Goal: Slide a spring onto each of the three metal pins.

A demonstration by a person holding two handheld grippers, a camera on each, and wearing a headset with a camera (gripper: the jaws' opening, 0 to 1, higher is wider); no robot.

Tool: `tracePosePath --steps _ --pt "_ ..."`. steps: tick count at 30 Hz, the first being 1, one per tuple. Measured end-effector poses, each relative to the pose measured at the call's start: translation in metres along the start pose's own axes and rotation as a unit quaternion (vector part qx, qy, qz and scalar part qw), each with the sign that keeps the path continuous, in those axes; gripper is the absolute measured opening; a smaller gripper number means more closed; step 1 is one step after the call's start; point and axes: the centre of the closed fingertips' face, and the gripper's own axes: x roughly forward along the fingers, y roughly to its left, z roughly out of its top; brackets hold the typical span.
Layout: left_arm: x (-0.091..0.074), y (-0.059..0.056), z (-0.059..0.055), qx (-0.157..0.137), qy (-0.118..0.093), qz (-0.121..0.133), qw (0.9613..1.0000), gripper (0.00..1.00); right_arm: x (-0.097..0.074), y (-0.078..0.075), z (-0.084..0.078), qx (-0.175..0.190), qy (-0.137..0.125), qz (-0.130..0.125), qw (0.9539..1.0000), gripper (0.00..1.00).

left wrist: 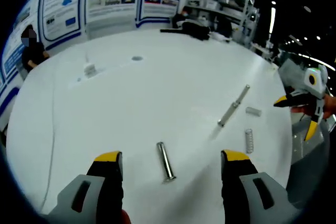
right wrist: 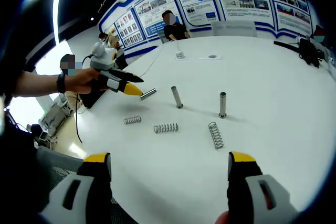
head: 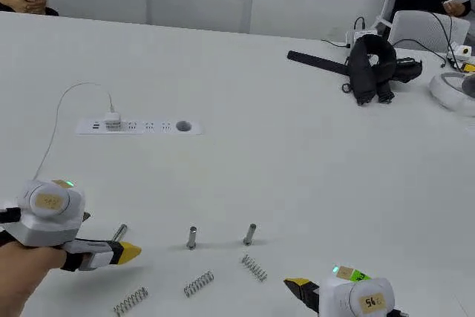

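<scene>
Head view: a white desk [head: 297, 168] is stretching away from the person. Near its front edge, three metal pins are sitting in a row. The middle pin [head: 191, 237] and the right pin [head: 250, 234] are standing upright. The left pin [head: 119, 232] is leaning or lying, I cannot tell which, just beside the yellow tip of the left claw [head: 128, 252]. Three springs are lying loose in front of the pins, all apart from them: the left spring [head: 130, 301], the middle spring [head: 199, 283] and the right spring [head: 254, 267]. The right claw [head: 297, 284] is poking in at the bottom edge, near the right spring. Farther back, a power strip [head: 137, 125] is carrying a white plug [head: 112, 119].

Left gripper view: the left claw [left wrist: 171, 156] is gaping wide and holding nothing. The left pin [left wrist: 165, 161] is sitting on the desk between its yellow tips and just ahead of them. Beyond it are showing the middle pin [left wrist: 232, 108], a spring [left wrist: 249, 140] and the right claw [left wrist: 295, 115].

Right gripper view: the right claw [right wrist: 168, 157] is also spreading wide, empty. Ahead of it, the left spring [right wrist: 132, 120], middle spring [right wrist: 166, 127] and right spring [right wrist: 215, 135] are lying flat. The middle pin [right wrist: 177, 97] and right pin [right wrist: 222, 104] are standing behind them. A hand [right wrist: 79, 80] is aiming the left claw [right wrist: 134, 85] at the left pin [right wrist: 148, 94].
</scene>
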Motion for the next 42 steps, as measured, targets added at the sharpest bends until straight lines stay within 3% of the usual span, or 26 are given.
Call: tracePosePath --steps 13,32,42 --pt "0.024 0.002 -0.005 -0.002 0.02 -0.001 0.9998 0.61 0.001 0.0 -0.002 0.003 0.002 0.001 1.0 0.93" --pt "0.034 0.001 -0.008 -0.021 0.039 0.006 0.999 0.28 0.003 -0.001 -0.002 0.009 0.004 0.003 0.9999 0.93" --pt "0.033 0.004 -0.005 -0.002 0.06 0.042 0.9973 0.14 0.003 0.0 -0.002 0.009 0.004 0.005 0.9999 0.93"
